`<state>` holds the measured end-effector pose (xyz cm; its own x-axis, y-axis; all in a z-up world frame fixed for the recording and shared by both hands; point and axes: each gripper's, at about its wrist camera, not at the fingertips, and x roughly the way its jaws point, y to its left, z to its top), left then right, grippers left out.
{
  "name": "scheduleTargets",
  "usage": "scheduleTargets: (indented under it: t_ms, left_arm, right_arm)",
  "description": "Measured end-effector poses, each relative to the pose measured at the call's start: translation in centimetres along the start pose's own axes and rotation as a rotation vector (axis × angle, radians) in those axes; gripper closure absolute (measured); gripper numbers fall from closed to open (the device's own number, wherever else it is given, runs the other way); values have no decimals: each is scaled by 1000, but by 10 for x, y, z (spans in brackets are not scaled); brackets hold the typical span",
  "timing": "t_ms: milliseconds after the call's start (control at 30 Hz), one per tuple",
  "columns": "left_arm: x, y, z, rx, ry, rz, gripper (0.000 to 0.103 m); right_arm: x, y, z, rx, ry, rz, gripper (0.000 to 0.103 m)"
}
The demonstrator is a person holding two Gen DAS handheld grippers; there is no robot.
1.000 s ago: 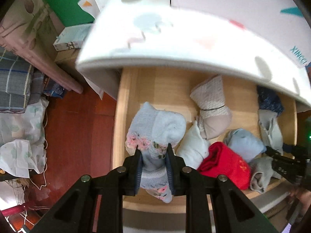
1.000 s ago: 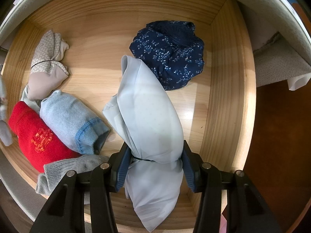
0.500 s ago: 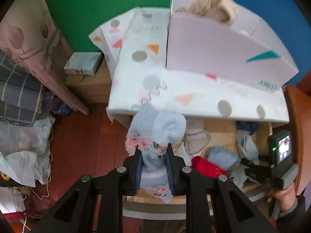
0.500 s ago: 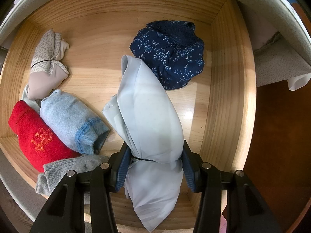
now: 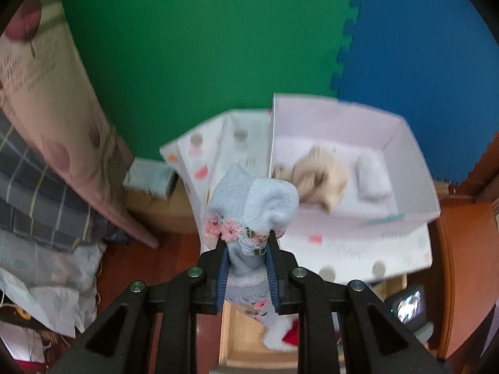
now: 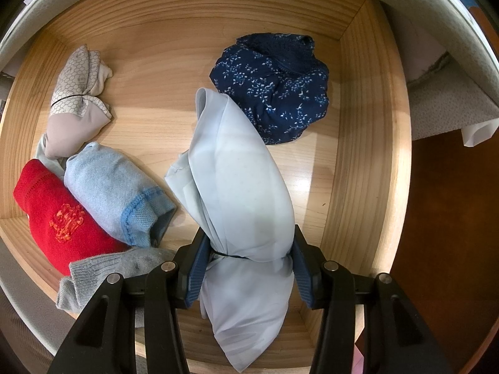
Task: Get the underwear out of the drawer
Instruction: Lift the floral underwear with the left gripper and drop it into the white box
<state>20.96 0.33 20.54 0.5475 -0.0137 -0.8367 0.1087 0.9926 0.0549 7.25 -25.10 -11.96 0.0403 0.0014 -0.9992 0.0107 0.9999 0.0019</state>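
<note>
No lettering can be read anywhere; the print on the white box (image 5: 402, 215) is blurred. That open box holds a beige fluffy bundle (image 5: 318, 176) and a white roll (image 5: 372, 177), and it stands on a white cabinet top (image 5: 358, 249) dotted with coloured shapes.

The left gripper (image 5: 246, 249) is clamped on a pale blue knitted roll with pink flower trim (image 5: 252, 205), held up in front of the box, above the wooden drawer (image 6: 368, 143).

In the drawer, the right gripper (image 6: 248, 254) pinches a pale blue silky underwear bundle (image 6: 237, 174) tied with a dark band. Just behind it lies a navy floral bundle (image 6: 274, 84). To the left sit a blue knit roll (image 6: 115, 193), a red roll with orange embroidery (image 6: 56, 218), a grey sock (image 6: 103, 271) and a beige honeycomb-print bundle (image 6: 78, 99).
</note>
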Motion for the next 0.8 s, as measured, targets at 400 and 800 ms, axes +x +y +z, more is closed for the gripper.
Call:
scheduleTargets:
  t_ms: [400, 800]
  left_arm:
    - [36, -31, 65, 25, -20, 8, 82]
    - [92, -66, 59, 30, 40, -78, 81]
  right_arm:
    - [-1, 1, -1, 2, -1, -1, 57]
    - [-1, 1, 0, 2, -1, -1, 57]
